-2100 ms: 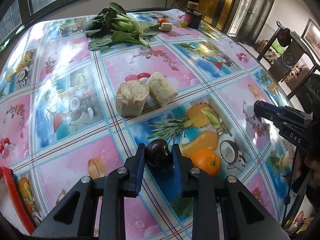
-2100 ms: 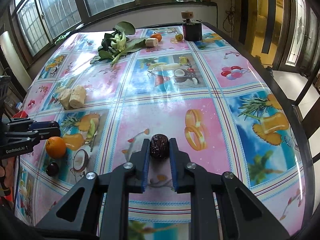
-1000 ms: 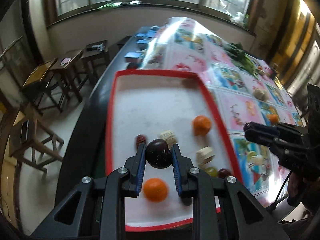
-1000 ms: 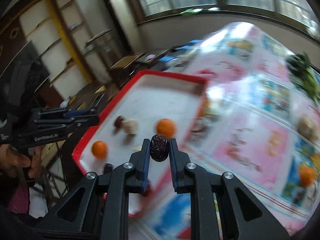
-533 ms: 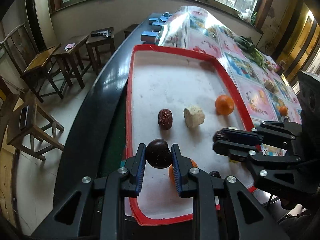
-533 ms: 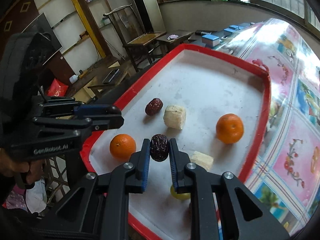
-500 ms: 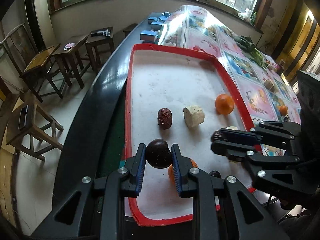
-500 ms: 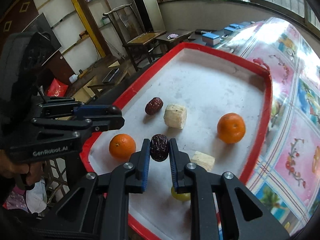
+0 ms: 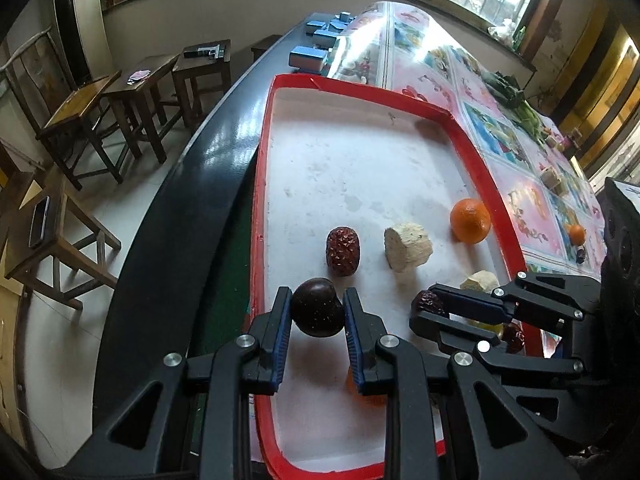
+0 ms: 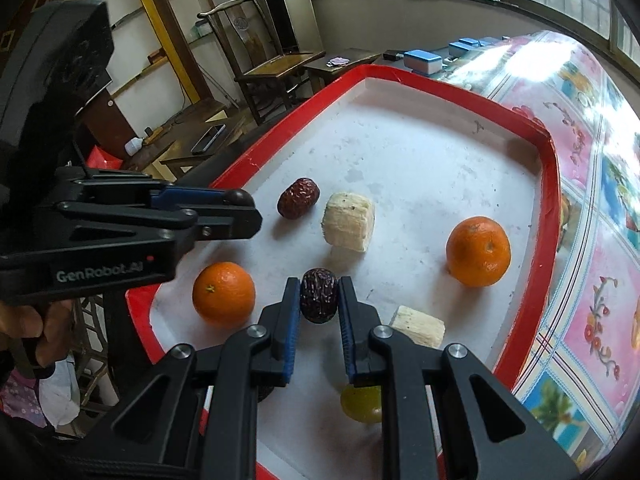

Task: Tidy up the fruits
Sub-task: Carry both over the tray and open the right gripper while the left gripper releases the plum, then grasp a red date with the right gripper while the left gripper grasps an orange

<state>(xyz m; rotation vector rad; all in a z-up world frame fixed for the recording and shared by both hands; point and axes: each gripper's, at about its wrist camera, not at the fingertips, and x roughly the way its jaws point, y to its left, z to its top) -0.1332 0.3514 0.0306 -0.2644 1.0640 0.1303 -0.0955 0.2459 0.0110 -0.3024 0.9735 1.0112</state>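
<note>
A second ago I was over the table; now both grippers hang above the red tray (image 9: 466,124). My left gripper (image 9: 316,312) squeezes a dark plum (image 9: 317,312), my right gripper (image 10: 319,296) a wrinkly date (image 10: 319,294) (letting go comes next).

Long table (image 9: 168,216) with fruit-print cloth (image 10: 592,184); on it red-rimmed tray (image 9: 360,92), blue boxes (image 9: 308,56), greens (image 9: 508,88).

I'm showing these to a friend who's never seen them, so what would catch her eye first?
Probably the red-rimmed tray at the table's edge, with two bright oranges on its white floor. Next, the two black tongs over it: the left tongs pinch a smooth dark fruit, the right tongs a wrinkled date.
</note>
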